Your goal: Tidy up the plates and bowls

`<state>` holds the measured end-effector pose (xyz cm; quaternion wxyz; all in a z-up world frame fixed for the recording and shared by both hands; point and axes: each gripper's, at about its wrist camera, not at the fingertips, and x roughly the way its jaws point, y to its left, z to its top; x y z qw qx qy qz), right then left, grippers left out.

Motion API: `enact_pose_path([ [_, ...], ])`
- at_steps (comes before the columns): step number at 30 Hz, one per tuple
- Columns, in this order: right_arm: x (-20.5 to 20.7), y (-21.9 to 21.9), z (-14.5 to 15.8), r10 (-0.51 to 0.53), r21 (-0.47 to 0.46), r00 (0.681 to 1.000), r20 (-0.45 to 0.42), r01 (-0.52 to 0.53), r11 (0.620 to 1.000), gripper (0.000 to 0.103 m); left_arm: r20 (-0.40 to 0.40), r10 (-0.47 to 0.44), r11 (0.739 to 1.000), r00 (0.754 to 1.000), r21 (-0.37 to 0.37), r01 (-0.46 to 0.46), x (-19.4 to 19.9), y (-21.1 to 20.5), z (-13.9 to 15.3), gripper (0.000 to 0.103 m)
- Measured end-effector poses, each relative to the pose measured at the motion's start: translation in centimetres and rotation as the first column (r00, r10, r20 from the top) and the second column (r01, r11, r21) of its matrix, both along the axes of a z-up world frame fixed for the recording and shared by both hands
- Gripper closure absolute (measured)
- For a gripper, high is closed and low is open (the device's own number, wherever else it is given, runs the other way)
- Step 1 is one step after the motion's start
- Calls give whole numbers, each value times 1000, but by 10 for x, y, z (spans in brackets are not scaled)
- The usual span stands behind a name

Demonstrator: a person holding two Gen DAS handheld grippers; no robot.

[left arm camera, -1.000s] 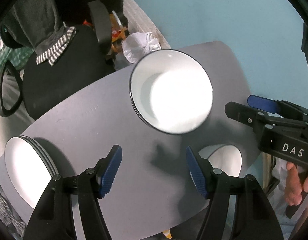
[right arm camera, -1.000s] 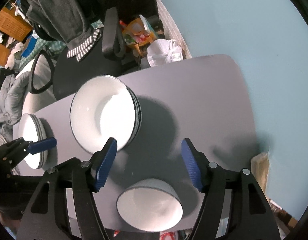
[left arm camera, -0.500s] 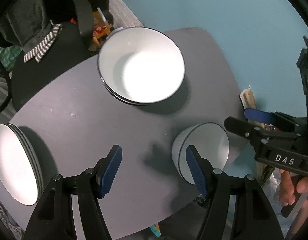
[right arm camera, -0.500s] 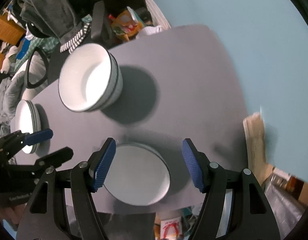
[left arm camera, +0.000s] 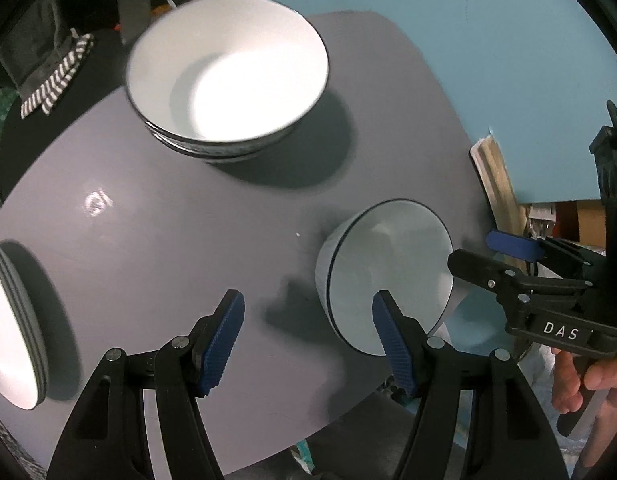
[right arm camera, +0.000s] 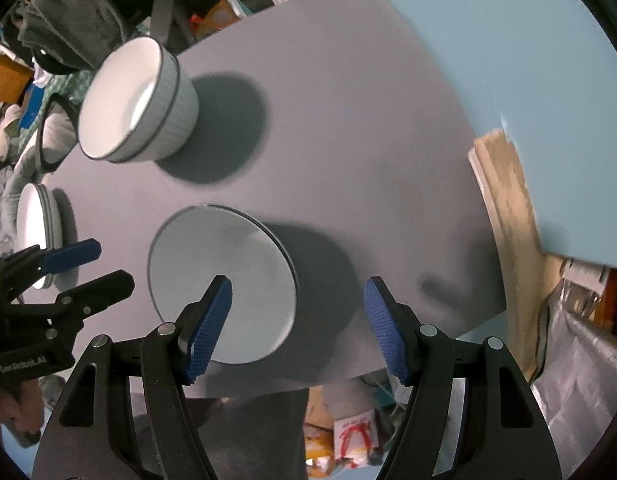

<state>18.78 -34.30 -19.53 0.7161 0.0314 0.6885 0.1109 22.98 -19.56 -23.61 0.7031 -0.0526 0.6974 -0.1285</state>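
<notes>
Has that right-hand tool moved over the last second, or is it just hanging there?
Yes. The right gripper has shifted toward the near table edge: the single bowl now sits between its open jaws, and the stacked bowls lie farther off.

A grey table (left arm camera: 156, 240) with rounded corners carried all the dishes. In the left wrist view, a stack of white bowls (left arm camera: 228, 68) with dark rims stood toward 12 o'clock. A single bowl (left arm camera: 388, 276) sat near the table's edge at 4 o'clock, well apart from the stack. A stack of white plates (left arm camera: 12, 328) rested at 8 o'clock, partly cut off.
</notes>
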Motion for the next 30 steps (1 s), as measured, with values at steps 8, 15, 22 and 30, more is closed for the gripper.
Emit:
enact_pose_path([
  [8, -4, -8, -24, -55, 35, 998, -9, 56, 998, 35, -20, -26, 999, 999, 20, 26, -2, -17, -23, 35],
  [15, -8, -8, -39, -76, 46, 997, 0, 76, 996, 35, -38, -26, 999, 999, 33, 27, -1, -26, -40, 35],
  [22, -11, -7, -54, -77, 64, 997, -24, 78, 995, 35, -43, 1, 999, 999, 32, 1, 1, -24, -48, 35],
  [30, -12, -9, -66, -62, 103, 998, -30, 65, 993, 49, -44, 17, 999, 999, 34, -16, -4, -22, -53, 44],
])
